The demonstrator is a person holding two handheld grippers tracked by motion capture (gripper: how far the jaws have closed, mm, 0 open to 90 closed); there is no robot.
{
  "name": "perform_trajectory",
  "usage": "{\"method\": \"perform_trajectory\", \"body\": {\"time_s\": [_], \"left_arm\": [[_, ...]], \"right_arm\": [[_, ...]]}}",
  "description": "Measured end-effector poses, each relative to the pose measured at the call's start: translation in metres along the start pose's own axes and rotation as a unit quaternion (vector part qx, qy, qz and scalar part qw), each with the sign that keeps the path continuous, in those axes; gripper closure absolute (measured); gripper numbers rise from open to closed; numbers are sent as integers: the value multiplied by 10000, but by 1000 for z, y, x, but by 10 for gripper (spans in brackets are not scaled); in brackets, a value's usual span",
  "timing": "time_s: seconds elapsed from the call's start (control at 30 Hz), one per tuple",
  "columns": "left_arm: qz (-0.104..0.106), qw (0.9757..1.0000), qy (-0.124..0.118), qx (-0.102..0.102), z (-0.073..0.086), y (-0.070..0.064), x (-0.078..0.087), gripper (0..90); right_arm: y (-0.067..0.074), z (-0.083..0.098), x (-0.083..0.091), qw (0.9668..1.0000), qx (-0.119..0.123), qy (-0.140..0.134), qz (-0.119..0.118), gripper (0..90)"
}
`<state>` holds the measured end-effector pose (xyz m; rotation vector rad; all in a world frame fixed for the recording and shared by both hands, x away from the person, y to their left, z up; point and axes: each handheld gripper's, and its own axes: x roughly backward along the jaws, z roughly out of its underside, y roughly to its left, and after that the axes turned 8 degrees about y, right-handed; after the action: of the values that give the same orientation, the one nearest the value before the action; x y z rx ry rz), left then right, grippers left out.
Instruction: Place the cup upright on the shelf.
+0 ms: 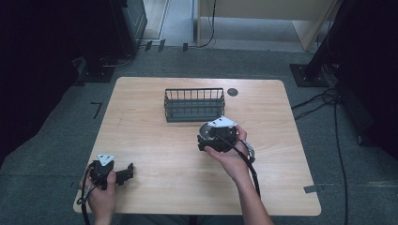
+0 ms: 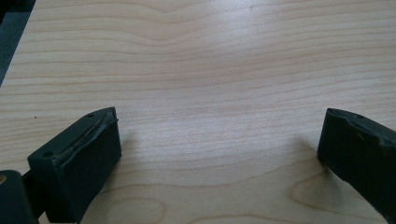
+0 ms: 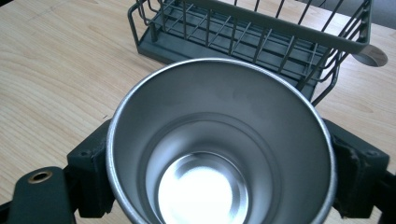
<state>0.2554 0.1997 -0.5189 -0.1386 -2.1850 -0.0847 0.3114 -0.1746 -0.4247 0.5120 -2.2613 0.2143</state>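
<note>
- The table (image 1: 155, 154) looks like pale wood with a smooth, faintly shiny grain
- The cup (image 3: 219, 140) is bare metal; brushed and dull on its inner wall, mirror-bright at the bottom
- The basket (image 3: 261, 35) is thin wire with a matt grey-green coating
- The left gripper (image 2: 219, 154) has matt black jaws; plastic by the look

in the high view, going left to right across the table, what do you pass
left tongs → wire basket → right tongs holding a metal cup → small dark round spot in the tabletop
</note>
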Motion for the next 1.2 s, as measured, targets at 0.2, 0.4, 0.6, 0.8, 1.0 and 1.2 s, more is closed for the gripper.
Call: {"method": "perform_trajectory", "body": {"time_s": [0.2, 0.4, 0.6, 0.8, 1.0, 1.2], "left_arm": [[-2, 10000, 9, -11, 0, 0, 0, 0], [-2, 10000, 8, -1, 0, 0, 0, 0], [0, 10000, 9, 0, 0, 0, 0, 0], [0, 10000, 8, 1, 0, 0, 0, 0], [1, 10000, 0, 10, 0, 0, 0, 0], [0, 10000, 5, -2, 0, 0, 0, 0]], "right_arm": [[1, -8, -1, 10000, 43, -1, 5, 138], [0, -17, 0, 10000, 57, -26, 7, 138], [1, -27, 2, 9999, 111, -82, 11, 138], [0, -37, 3, 9999, 104, -70, 5, 138], [0, -49, 3, 9999, 118, -82, -58, 138], [-1, -62, 2, 9998, 183, -90, -43, 138]]}}
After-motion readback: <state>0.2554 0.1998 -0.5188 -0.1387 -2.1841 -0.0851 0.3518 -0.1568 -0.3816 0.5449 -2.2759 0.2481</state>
